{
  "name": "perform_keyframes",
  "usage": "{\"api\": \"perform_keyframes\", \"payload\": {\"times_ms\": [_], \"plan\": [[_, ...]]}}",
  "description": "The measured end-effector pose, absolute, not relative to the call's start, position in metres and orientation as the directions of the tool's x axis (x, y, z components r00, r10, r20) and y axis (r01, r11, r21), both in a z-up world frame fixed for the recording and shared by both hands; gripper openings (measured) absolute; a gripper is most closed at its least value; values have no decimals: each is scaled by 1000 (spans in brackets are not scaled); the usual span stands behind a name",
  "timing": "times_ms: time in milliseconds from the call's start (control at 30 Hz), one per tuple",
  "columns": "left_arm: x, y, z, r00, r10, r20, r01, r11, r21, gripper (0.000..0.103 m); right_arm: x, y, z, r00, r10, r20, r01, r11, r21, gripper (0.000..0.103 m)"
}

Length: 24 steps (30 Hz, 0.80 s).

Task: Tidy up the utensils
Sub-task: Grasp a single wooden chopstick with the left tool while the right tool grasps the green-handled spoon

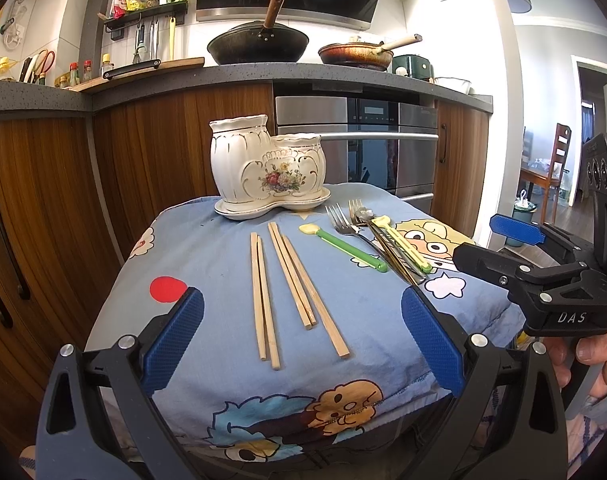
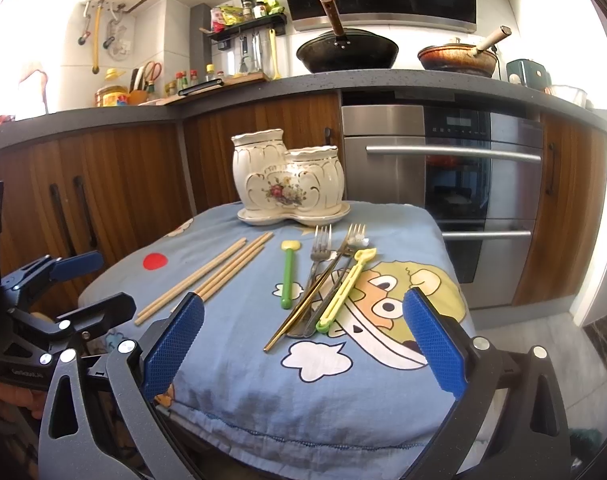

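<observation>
Blue, cross-hatched pads line the left gripper, whose jaws stand wide apart and hold nothing above the near edge of a soft blue cartoon-print cloth. The right gripper hangs likewise spread and empty over the cloth's near right part.

Between the left jaws lie the wooden chopsticks, slim pale square sticks in two loose groups, their long axes running near to far and leaning slightly left toward the far end. Bare cloth lies on both sides of them.

Just right of them, a green-handled spoon slants with its yellow bowl at the far end. Beside it lies a crossed heap of metal forks, a gold-toned piece and a yellow plastic utensil, tines pointing away.

Farthest, near the cloth's back edge, stands a glossy ribbed ceramic holder, two-chambered, gold-trimmed, floral, on its matching tray.
</observation>
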<state>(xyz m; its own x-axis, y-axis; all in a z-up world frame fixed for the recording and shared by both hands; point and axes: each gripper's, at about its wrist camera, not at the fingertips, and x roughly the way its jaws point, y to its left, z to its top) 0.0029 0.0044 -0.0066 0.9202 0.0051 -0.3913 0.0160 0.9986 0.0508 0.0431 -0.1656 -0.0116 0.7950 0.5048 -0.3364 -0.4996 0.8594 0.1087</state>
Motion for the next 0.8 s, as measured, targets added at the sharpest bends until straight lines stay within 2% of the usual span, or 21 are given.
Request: {"api": "perform_keyframes", "payload": {"times_ms": [200,433,500,800], "plan": [[8,10,-10,909,24,-416,-6,999,44,98,46,-168,-12,800,492,-344,-480,868,125,99],[28,36,-10,873,53,-485,-59,998,4,97,59,-173,-15,782,474,-405,-428,880,205,99],[35,45,-11,862,53,-505,-64,998,-5,95,60,-174,-15,775,478,-414,-424,878,221,99],[80,63,-15,793,48,-607,-51,999,13,62,68,-173,-18,753,471,-460,-403,882,244,99]]}}
